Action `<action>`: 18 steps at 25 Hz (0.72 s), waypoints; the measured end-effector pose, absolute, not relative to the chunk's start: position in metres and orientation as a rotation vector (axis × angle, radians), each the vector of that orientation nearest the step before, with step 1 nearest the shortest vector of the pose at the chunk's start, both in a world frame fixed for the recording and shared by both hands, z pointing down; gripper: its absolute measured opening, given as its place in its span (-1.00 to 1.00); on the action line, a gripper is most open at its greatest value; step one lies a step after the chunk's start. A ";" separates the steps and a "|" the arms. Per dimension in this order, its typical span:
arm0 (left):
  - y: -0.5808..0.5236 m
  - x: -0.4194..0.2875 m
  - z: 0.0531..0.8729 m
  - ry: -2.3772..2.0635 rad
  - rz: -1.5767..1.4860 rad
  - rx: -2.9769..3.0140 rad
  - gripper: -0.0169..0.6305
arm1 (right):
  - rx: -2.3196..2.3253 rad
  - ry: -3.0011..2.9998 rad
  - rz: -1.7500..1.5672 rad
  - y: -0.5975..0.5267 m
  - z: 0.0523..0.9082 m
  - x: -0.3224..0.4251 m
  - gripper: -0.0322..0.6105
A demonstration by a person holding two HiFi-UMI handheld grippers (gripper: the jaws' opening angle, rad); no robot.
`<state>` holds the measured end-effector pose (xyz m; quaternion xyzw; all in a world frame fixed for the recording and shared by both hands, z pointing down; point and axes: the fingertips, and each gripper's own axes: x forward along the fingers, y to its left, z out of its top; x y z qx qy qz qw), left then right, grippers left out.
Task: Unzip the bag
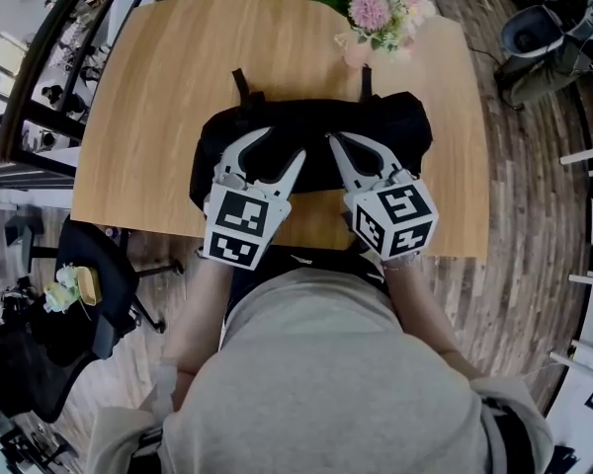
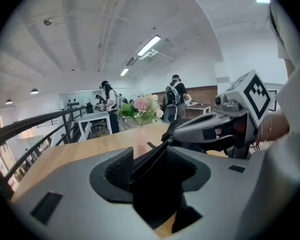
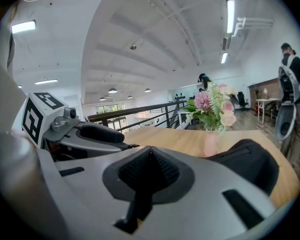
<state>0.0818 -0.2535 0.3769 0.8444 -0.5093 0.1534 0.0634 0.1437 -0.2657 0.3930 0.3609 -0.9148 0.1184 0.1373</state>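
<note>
At the left, left gripper (image 1: 282,144) poised over the left half of the black bag (image 1: 400,126), jaws spread wide. Seen from the left gripper view: a fold of bag fabric (image 2: 157,199) in the gap of that gripper (image 2: 155,166), pressed by neither pad, so nothing gripped.

In the middle, the bag lying on the wooden table (image 1: 168,87) close to the near edge, just in front of the person.

At the right, right gripper (image 1: 331,139) with jaws brought fully together, tip down on the bag's top near its centre. From the right gripper view (image 3: 150,151), pads meeting with nothing visible between them. Impossible to tell whether a thin zipper pull sits pinched there.

Likely step: anchoring the fabric before drawing the slider. Close the left jaws on the fold beside the zipper line, hold it taut, then pull with the right along the seam, not upward. Keep the pull low and straight to avoid bunching the cloth or dragging the bag off the edge.

Long axis running left to right, parallel to the near table edge. Two straps (image 1: 240,85) pointing away, toward the pink vase of flowers (image 1: 359,49) at the far side.
</note>
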 end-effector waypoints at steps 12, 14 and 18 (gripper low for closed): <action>-0.275 0.119 0.403 -1.410 0.854 2.711 -0.53 | 1.051 -2.637 0.337 -0.265 0.392 0.142 -0.87; -0.275 0.120 0.406 -1.405 0.865 2.697 -0.63 | 1.053 -2.632 0.336 -0.265 0.393 0.142 -0.87; -0.273 0.120 0.408 -1.415 0.862 2.689 -0.76 | 1.058 -2.631 0.329 -0.264 0.395 0.142 -0.87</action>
